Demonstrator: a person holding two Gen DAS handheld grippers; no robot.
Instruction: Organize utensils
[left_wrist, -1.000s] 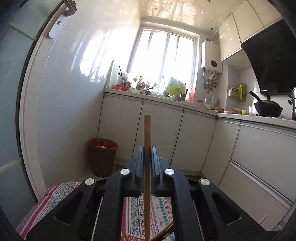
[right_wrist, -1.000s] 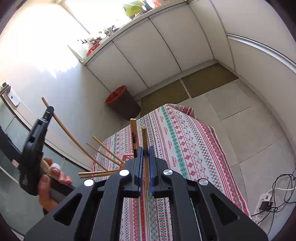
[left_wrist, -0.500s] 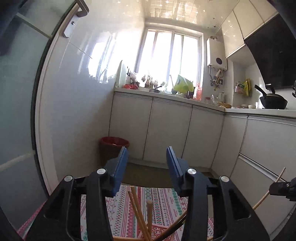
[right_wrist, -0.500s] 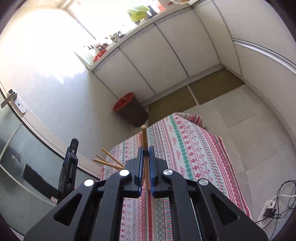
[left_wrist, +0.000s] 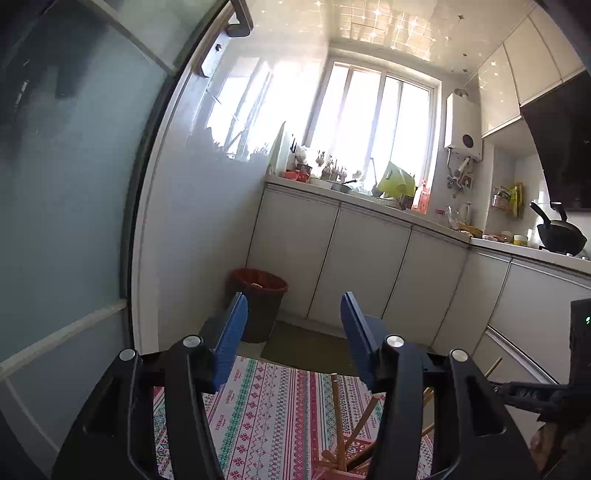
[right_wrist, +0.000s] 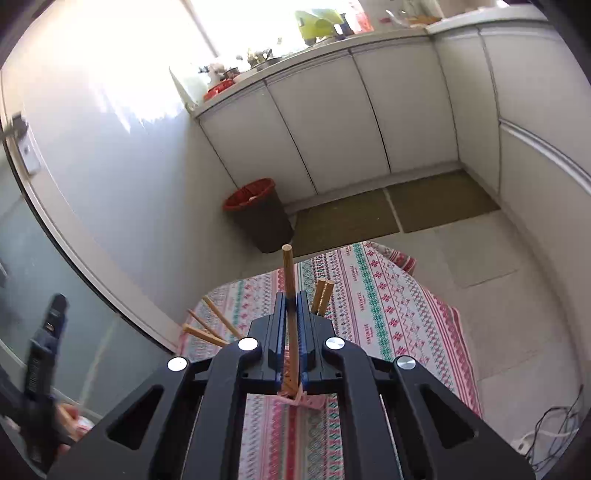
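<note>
Chopstick: clamped in right gripper, lower end hidden.
Left gripper: jaws just opened, its stick gone; empty.
Holder: lower frame, cut off.

A red-rimmed waste bin stands on the floor against white cabinet doors. A black wok sits on the counter, a white water heater beside the sunlit window
</note>
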